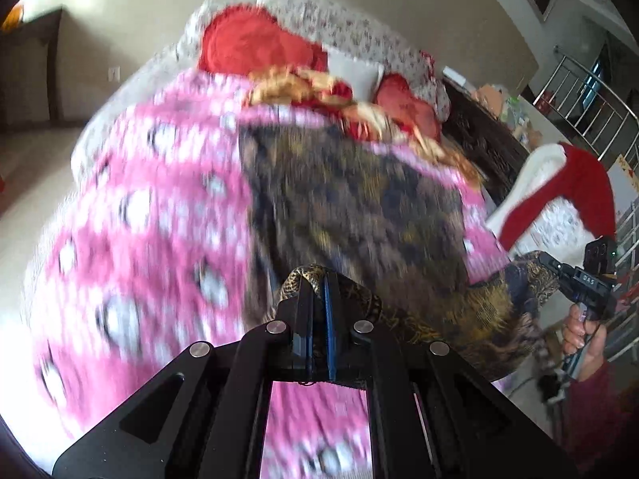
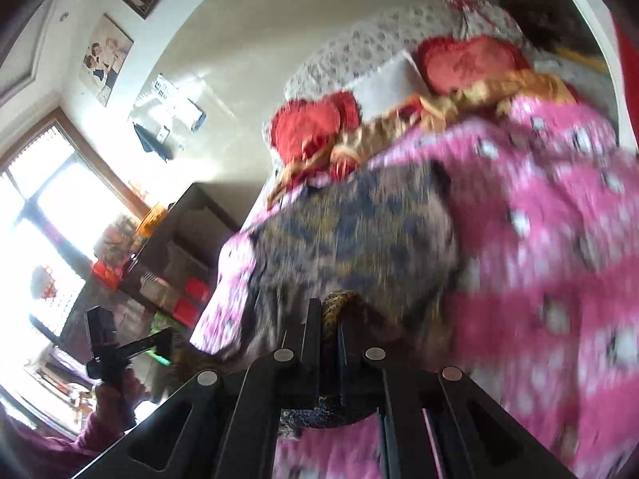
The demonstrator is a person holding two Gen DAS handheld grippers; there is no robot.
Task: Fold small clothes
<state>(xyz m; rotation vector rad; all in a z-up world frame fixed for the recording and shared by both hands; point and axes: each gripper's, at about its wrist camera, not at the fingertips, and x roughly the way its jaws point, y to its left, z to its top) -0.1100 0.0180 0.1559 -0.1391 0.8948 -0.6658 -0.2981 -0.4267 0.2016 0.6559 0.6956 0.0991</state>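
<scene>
A dark navy and gold patterned garment lies spread on a pink blanket with white dots on the bed. My left gripper is shut on the garment's near edge. My right gripper is shut on another near edge of the same garment. The right gripper also shows at the right of the left wrist view, pinching a corner. The left gripper shows at the lower left of the right wrist view. Both views are blurred by motion.
Red heart-shaped cushions and a floral quilt lie at the head of the bed. A gold and red cloth is bunched behind the garment. A dark cabinet and a bright window stand beside the bed.
</scene>
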